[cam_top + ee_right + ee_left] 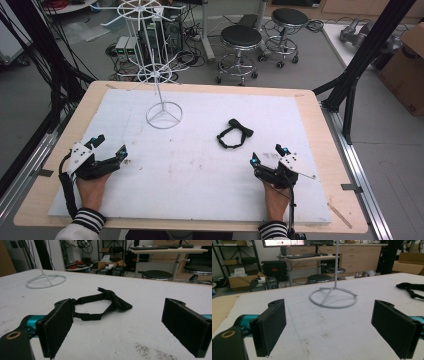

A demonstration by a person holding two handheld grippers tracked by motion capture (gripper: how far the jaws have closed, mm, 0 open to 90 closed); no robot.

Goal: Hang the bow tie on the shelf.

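One wooden table [312,107], and one white mat [200,165] covering most of it. One white wire stand [161,75] rises at about eleven o'clock on the mat, its ring base [333,298] flat on the surface, two spoked tiers up the pole. Two grippers down at the near edge: the left gripper [111,148] at eight o'clock, jaws spread wide, nothing between them, nothing touched. The right gripper [269,154] at four o'clock, jaws just as wide apart, also empty. Smallest of all, one black bow tie [235,133] with its strap looped, lying just right of centre, near the right gripper's jaws but apart from them.
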